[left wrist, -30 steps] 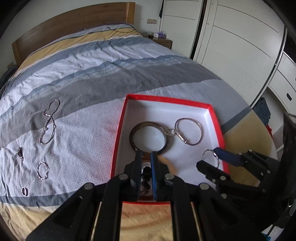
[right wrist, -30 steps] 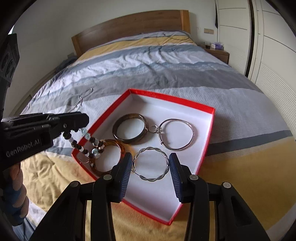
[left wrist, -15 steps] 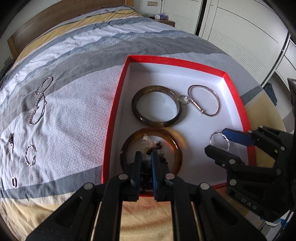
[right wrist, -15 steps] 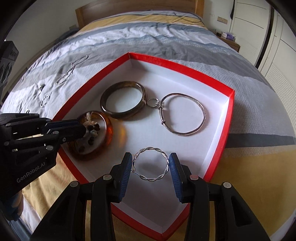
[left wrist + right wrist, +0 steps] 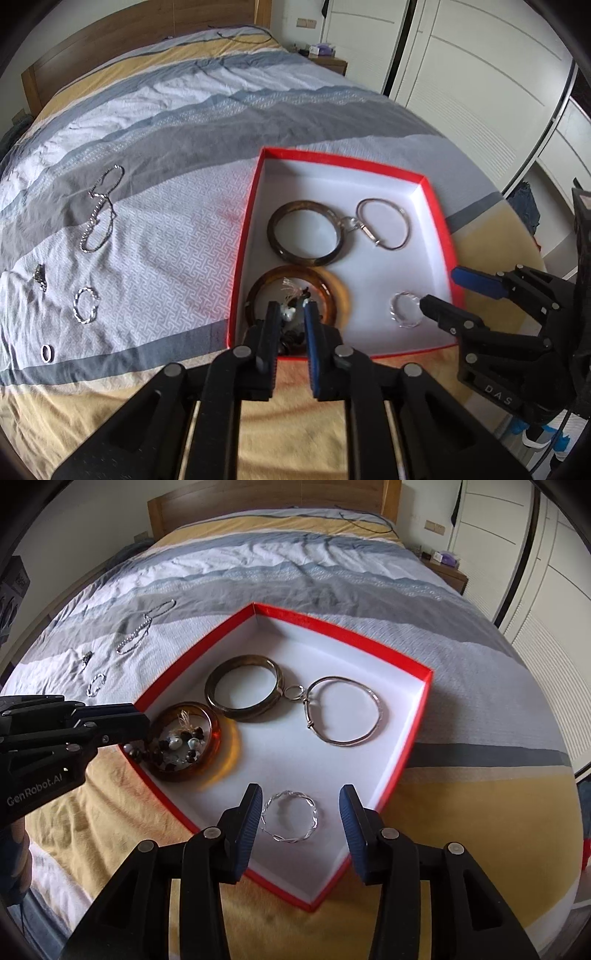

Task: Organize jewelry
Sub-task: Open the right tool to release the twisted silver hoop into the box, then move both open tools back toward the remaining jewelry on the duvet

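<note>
While the left gripper (image 5: 290, 314) is opening to shed the dark beaded bracelet (image 5: 173, 747) inside the amber bangle (image 5: 186, 746) at nine o'clock in the red-rimmed white box (image 5: 406, 738), the right gripper (image 5: 299, 816) is opening too — pads straddling, not touching, the twisted silver ring (image 5: 290, 821).

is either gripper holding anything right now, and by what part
Nothing is held. The left gripper is opening above the beaded bracelet, which lies inside the amber bangle. The right gripper is opening around the twisted silver ring, untouched.
</note>
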A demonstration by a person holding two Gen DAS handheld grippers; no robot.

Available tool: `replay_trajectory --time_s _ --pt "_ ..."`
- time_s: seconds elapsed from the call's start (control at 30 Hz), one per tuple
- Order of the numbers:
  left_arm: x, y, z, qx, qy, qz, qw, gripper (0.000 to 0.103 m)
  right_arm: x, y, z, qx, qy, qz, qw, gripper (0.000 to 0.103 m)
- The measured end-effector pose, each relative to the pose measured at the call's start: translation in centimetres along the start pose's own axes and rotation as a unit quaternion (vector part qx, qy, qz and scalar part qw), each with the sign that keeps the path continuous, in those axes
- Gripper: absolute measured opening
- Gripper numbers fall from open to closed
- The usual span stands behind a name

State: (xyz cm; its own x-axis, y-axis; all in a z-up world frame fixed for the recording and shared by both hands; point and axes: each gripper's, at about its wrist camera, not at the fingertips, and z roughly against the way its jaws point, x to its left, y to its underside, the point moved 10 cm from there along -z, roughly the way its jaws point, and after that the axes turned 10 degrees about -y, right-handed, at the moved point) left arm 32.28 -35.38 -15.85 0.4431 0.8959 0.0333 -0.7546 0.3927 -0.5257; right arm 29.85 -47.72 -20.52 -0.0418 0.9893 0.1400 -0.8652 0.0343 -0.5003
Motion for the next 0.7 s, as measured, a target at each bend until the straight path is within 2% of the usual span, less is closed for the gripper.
replay_trajectory --time_s 0.1,0.2,0.43,0.57,0.7 --pt "0.1 -0.3 2.8 -0.020 0.010 0.003 0.9998 0.013 0.3 0.0 2.2 -0.014 0.004 -0.001 1.000 0.047" --pt "0.9 -1.0 6.6 -0.056 0.010 0.007 0.9984 0.013 0.7 0.0 4.9 -0.029 0.010 -0.004 1.000 0.047" --pt "4.8 -1.3 15.7 -0.118 -0.008 0.035 0.9924 0.013 2.5 -0.6 12.3 -0.088 0.015 -0.008 0.996 0.048" --pt "8.1 0.4 20.5 -0.149 -0.038 0.058 0.9865 0.013 4.3 -0.8 17.3 -0.134 0.010 -0.012 0.991 0.051" --pt "12.0 3.6 24.5 -0.168 -0.075 0.081 0.9795 0.013 6.5 -0.5 21.0 -0.171 -0.005 -0.018 0.985 0.053"
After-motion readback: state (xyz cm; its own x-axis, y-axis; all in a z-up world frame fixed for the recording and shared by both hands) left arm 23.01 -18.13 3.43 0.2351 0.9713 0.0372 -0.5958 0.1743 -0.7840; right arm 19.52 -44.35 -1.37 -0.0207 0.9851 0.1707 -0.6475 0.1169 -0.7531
